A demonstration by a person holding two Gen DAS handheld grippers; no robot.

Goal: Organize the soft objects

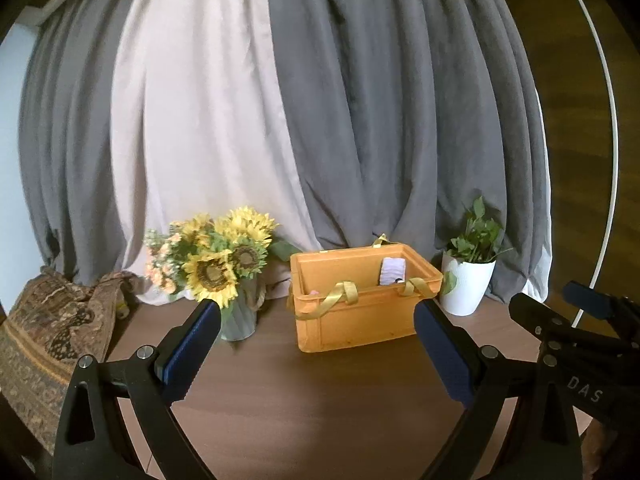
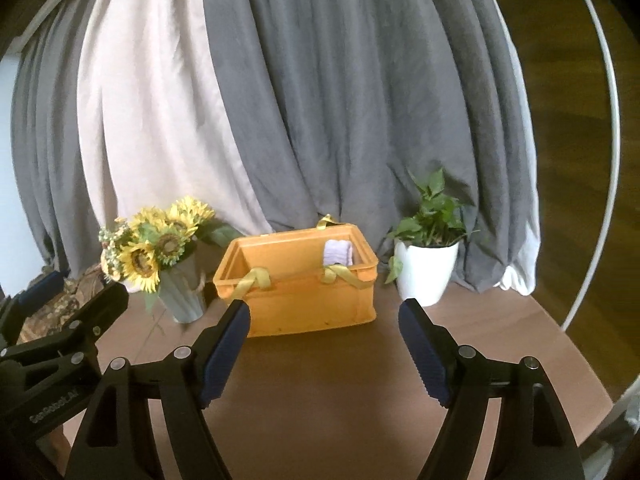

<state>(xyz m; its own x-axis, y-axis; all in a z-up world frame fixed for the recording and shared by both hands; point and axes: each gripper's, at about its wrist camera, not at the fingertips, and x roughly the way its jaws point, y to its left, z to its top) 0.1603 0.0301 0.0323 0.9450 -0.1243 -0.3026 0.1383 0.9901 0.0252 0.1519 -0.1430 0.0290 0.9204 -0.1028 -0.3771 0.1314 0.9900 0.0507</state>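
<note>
An orange plastic crate (image 1: 352, 320) (image 2: 312, 300) with yellow ribbon handles (image 1: 340, 296) stands on the brown table, towards its back. A pale lilac soft item (image 1: 392, 270) (image 2: 338, 252) leans upright inside its right end; something pink (image 1: 314, 292) peeks at the inner left. My left gripper (image 1: 318, 336) is open, nothing between its blue pads, and hangs short of the crate's front. My right gripper (image 2: 324, 328) is open too, empty, just before the crate. The right gripper (image 1: 576, 316) appears at the left wrist view's right edge; the left gripper (image 2: 60, 312) shows at the right wrist view's left edge.
A vase of sunflowers (image 1: 224, 264) (image 2: 160, 256) stands left of the crate, a white pot with a green plant (image 1: 468, 280) (image 2: 426, 268) to its right. Patterned brown fabric (image 1: 52, 332) lies at far left. Grey and pale curtains (image 1: 320, 100) hang behind. A white hoop (image 2: 608, 140) curves at right.
</note>
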